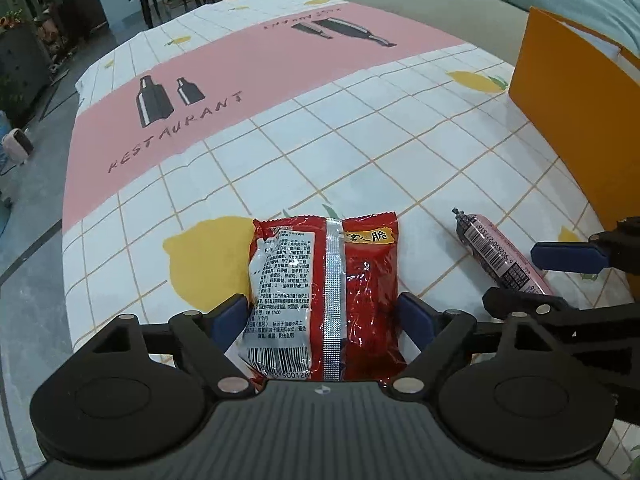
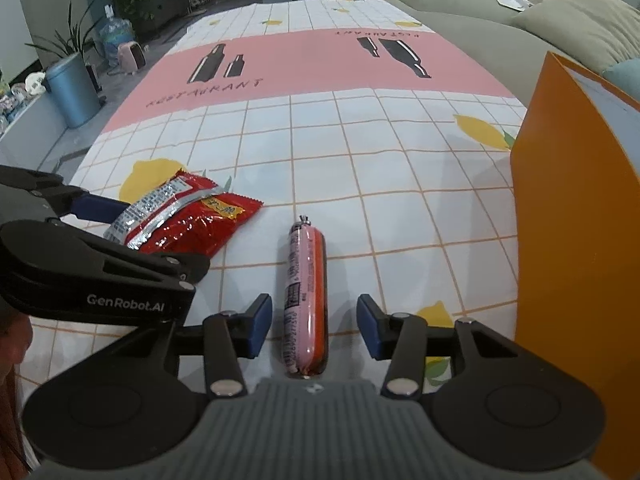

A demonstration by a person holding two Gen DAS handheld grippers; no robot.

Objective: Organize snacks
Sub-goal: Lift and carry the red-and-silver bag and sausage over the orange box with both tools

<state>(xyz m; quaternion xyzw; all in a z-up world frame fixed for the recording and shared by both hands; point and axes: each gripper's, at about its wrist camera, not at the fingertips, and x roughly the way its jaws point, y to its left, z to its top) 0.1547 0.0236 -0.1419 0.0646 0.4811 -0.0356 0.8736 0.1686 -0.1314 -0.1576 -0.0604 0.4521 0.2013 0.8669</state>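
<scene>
A red snack packet lies back side up on the tablecloth, between the fingers of my left gripper. The blue pads stand at the packet's two edges, jaws open around it. The packet also shows in the right wrist view. A pink sausage stick lies lengthwise between the open fingers of my right gripper, with clear gaps on both sides. The sausage shows in the left wrist view, with the right gripper's fingers around it.
An orange box stands upright at the right, close to the right gripper; it also shows in the left wrist view. The tablecloth has a pink band and lemon prints. A grey sofa lies beyond the table.
</scene>
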